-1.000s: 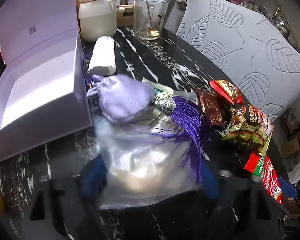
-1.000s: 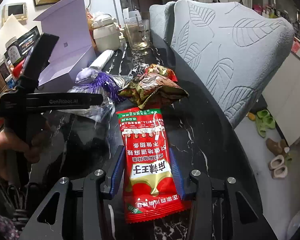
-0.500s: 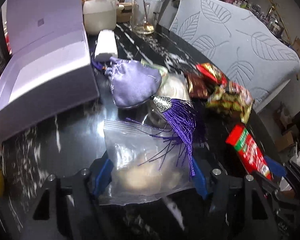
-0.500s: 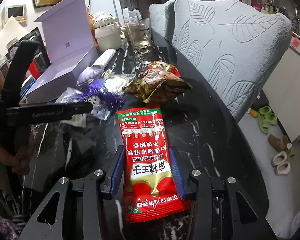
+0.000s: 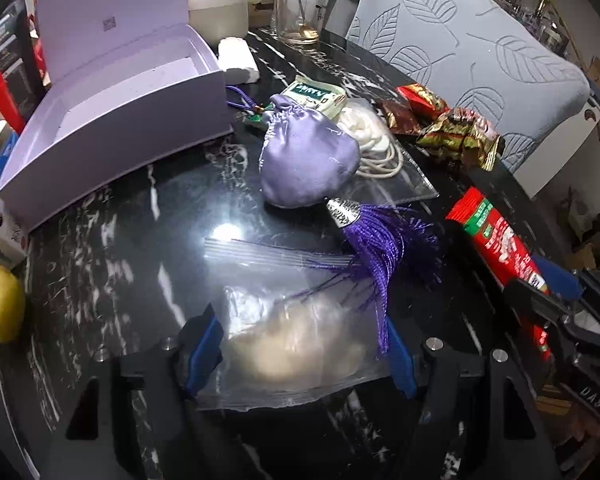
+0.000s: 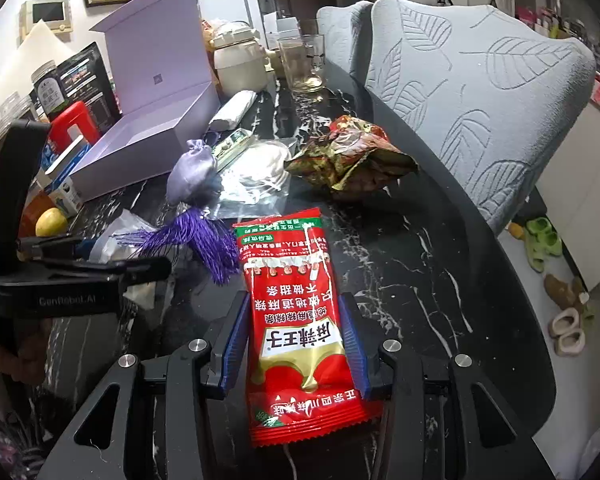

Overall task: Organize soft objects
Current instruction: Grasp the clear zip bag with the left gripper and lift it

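Low in the left wrist frame, a clear zip bag [image 5: 292, 336] holding something pale and soft is sitting between the left tool [image 5: 300, 344], pads pressing both its edges, clamped. One purple tassel [image 5: 380, 248] is trailing across the bag from one lilac satin pouch [image 5: 308, 164] at centre. Lifting slowly should let the threads slide off rather than drag the pouch. At bottom centre of the right wrist frame, the right tool [image 6: 296, 348] is gripping one red snack packet [image 6: 296, 320] across its width. One open lilac box [image 5: 112, 108] is waiting at upper left, the likely destination; both items are lying on the dark marble table [image 5: 112, 248]. Also counting: one second clear bag [image 5: 380, 152], one heap of foil packets [image 6: 352, 160].
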The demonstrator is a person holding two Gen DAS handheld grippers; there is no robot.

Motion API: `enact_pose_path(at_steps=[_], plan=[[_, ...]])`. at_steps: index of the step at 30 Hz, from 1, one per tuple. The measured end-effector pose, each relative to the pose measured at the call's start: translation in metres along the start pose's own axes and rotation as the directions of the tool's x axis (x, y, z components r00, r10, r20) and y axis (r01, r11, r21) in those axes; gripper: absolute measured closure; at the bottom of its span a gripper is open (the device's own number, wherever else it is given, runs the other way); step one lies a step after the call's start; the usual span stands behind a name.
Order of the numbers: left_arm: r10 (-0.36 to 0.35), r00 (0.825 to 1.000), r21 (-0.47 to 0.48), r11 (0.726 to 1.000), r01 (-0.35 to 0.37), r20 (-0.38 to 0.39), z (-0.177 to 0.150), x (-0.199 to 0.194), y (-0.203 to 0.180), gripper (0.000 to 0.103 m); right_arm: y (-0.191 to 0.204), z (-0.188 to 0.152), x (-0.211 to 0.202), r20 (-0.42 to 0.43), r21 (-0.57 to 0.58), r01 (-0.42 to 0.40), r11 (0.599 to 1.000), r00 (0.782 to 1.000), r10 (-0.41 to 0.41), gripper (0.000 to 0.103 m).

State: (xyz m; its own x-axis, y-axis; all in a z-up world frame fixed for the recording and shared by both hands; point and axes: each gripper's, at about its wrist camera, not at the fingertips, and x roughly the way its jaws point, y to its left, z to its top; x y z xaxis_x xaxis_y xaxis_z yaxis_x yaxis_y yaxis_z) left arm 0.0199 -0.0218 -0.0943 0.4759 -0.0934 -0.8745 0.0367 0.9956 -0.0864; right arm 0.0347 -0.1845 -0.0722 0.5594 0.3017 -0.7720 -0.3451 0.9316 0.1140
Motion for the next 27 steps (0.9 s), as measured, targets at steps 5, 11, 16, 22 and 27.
enact_pose_path(at_steps=[5,11,16,22,27], plan=[[0.026,1.000,0.030,0.999,-0.026,-0.003,-0.009,-0.004,-0.003,0.032,0.002,-0.001,0.000,-0.008,-0.002,0.002,1.000,1.000,-0.002,0.060],[0.043,0.999,0.020,0.999,-0.043,-0.024,-0.018,-0.011,0.001,0.032,0.001,-0.001,-0.001,-0.008,-0.002,-0.003,1.000,1.000,0.003,0.060],[0.031,0.997,-0.003,1.000,-0.031,-0.065,-0.026,-0.019,0.007,0.032,0.003,-0.003,-0.002,-0.007,-0.005,-0.012,1.000,1.000,0.012,0.060],[0.011,1.000,-0.029,1.000,-0.012,-0.029,-0.041,-0.027,0.016,0.032,0.002,-0.005,-0.001,-0.018,-0.005,-0.010,1.000,1.000,0.010,0.060],[0.062,0.998,-0.011,0.998,-0.062,-0.029,-0.052,-0.031,0.017,0.032,0.003,-0.005,-0.003,-0.013,-0.012,-0.008,1.000,1.000,0.008,0.060]])
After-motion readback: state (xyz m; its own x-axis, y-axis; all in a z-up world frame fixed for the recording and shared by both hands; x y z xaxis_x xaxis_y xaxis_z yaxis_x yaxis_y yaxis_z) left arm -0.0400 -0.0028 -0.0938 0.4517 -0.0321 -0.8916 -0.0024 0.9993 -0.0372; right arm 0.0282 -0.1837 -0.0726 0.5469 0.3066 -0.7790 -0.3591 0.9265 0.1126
